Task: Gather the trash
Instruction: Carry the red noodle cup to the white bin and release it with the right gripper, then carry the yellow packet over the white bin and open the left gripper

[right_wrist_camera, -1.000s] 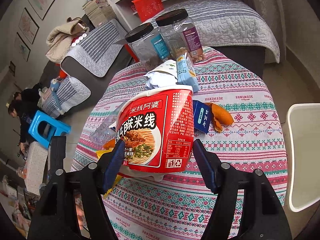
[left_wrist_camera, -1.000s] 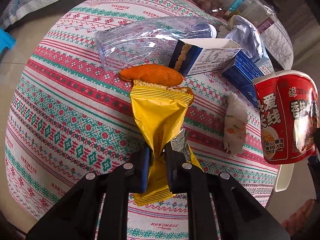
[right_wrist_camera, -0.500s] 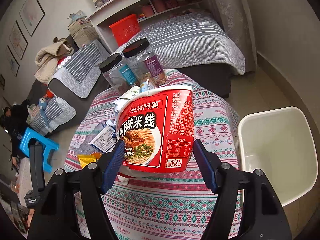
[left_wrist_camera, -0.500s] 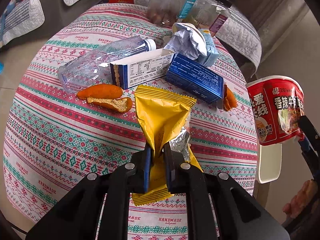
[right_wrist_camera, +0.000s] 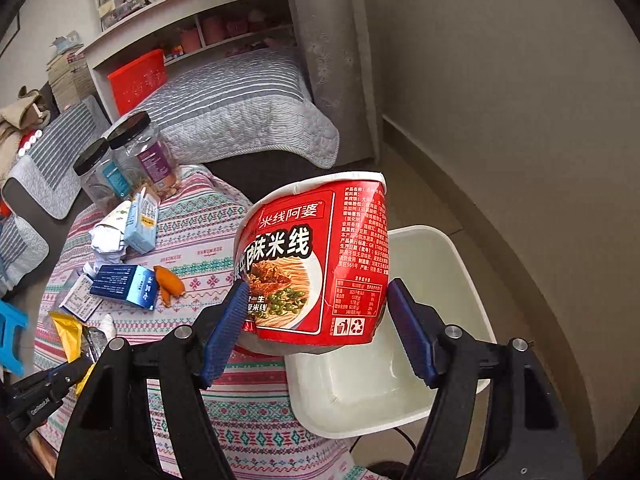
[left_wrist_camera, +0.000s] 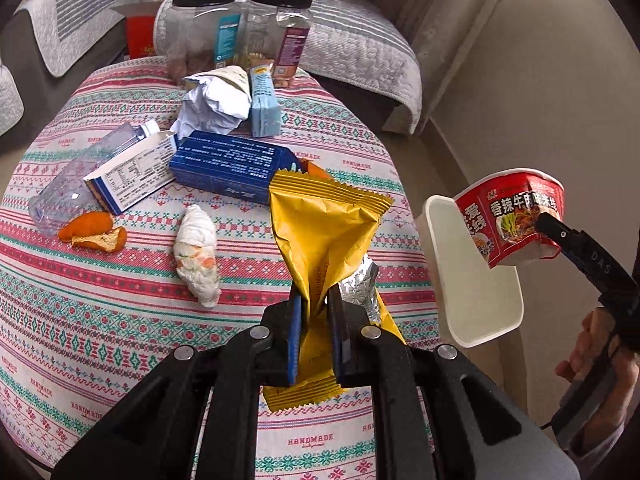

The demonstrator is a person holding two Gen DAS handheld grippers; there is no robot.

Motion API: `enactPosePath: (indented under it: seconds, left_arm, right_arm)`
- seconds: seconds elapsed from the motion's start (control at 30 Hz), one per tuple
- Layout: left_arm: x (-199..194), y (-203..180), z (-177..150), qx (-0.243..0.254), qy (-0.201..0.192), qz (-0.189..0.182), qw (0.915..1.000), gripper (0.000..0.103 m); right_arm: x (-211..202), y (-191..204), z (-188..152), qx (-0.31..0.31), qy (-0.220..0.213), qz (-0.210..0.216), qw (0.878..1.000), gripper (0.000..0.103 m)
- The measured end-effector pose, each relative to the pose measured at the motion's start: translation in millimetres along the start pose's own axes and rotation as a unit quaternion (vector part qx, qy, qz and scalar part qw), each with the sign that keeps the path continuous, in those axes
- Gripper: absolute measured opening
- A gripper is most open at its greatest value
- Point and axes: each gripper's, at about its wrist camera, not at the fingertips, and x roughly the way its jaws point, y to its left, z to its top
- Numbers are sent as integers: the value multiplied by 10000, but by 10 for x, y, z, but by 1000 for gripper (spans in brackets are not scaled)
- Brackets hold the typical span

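My left gripper (left_wrist_camera: 314,300) is pinched nearly shut on the neck of a yellow snack wrapper (left_wrist_camera: 320,232), which stands up above the patterned tablecloth (left_wrist_camera: 100,320), a crumpled bit of foil (left_wrist_camera: 362,292) beside it. My right gripper (right_wrist_camera: 316,292) stands wide around a red instant noodle cup (right_wrist_camera: 320,248), tilted in the air above the white bin (right_wrist_camera: 452,264) just off the table's edge. One blue pad presses its lower side and the other sits right at its far edge.

Only the left view lays out what is on the table: a clear plastic bottle (left_wrist_camera: 80,172), an open white-and-blue carton (left_wrist_camera: 132,176), a dark blue box (left_wrist_camera: 232,168), orange peel (left_wrist_camera: 92,232), a wadded tissue (left_wrist_camera: 196,252), crumpled white paper (left_wrist_camera: 216,100), a pale blue carton (left_wrist_camera: 264,100) and two black-lidded jars (left_wrist_camera: 204,32). It also catches my right hand (left_wrist_camera: 600,356) on its handle. Only the right view looks down into the bin's inside.

The cup hides part of the bin's near wall, and I cannot see the cup's mouth or its inside. The wrapper's lower end is cut off behind my fingers (left_wrist_camera: 288,344).
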Motion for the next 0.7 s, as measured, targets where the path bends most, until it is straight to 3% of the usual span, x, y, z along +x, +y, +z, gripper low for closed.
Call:
enactPosePath:
  seconds: [0.1,0.17,0.53,0.6,0.67,0.7]
  left_arm:
    - [62,-250,67,155,-94,-198,9996,12]
    - [121,-409,117,236,-147,-336,9990,12]
    - [742,-1398,167,758,114,-802,9938,13]
    - [826,-1558,180,812,188,-921,9923,19]
    - [854,-1677,165,865,259,-1042,9904,39]
    - [852,-1719,166,896,264,-1054,9900,44]
  right_arm:
    - [37,-102,3,-10,-17,-288,9996,71]
    - [38,-163,-6,-51,-56,-524,9986,85]
    - [-97,-816,125,627,-255,-883,9938,92]
    - [-117,-858,134,699,-273,-911,9930,92]
    - [-141,-882,140,731,-302,-909,9927,93]
    - [-153,-888,139,724,-323,-923,9926,93]
